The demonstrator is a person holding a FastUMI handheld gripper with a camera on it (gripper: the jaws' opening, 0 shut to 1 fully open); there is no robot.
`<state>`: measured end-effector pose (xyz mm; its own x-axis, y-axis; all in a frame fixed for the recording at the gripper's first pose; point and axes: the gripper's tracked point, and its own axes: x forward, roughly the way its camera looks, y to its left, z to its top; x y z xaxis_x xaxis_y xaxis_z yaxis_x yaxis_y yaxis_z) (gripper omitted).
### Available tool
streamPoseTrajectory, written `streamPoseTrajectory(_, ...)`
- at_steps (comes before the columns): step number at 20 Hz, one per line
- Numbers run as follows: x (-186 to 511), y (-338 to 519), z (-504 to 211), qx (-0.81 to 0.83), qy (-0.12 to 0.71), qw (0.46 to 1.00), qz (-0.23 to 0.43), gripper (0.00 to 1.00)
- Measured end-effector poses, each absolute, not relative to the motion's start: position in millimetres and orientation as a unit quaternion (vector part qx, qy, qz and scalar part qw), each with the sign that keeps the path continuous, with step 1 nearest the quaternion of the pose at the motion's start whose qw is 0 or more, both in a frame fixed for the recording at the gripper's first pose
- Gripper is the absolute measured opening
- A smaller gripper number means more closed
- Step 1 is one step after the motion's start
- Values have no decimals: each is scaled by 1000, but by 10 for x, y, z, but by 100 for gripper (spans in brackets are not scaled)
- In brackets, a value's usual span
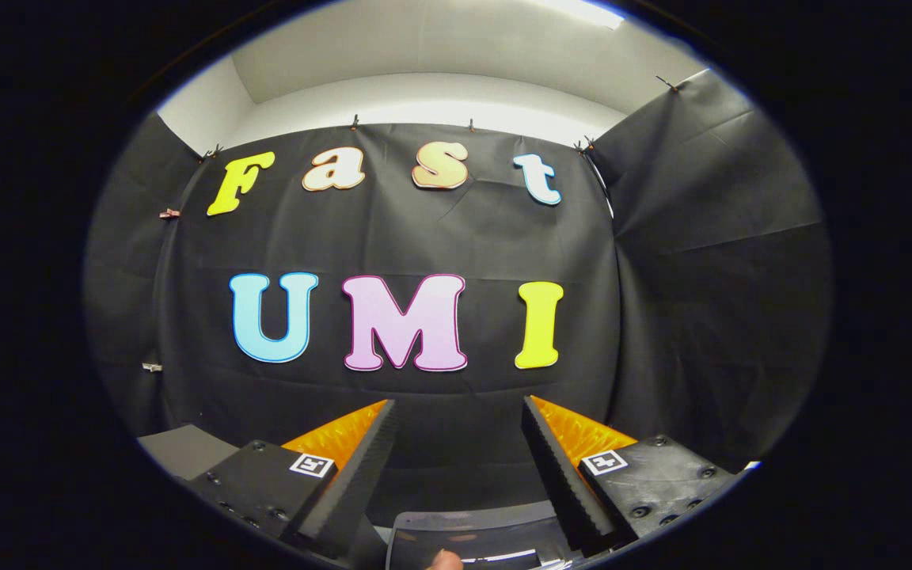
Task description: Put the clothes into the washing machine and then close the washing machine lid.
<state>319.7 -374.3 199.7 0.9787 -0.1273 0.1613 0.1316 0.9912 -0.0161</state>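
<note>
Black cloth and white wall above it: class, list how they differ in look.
The black cloth is dark and creased; the white wall is pale and smooth. The cloth hangs from clips; the wall stands bare. Both lie beyond the open gripper, whose fingers hold nothing.

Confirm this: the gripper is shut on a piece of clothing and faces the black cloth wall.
Not quite. In the gripper view the gripper is open, with nothing between its fingers; no clothing is held. It does face the black cloth wall.
</note>
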Motion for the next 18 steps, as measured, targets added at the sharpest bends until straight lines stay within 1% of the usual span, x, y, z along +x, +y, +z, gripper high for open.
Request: streamPoseTrajectory(18,3153,-3764,2052,-10,-82,994,-66,98)
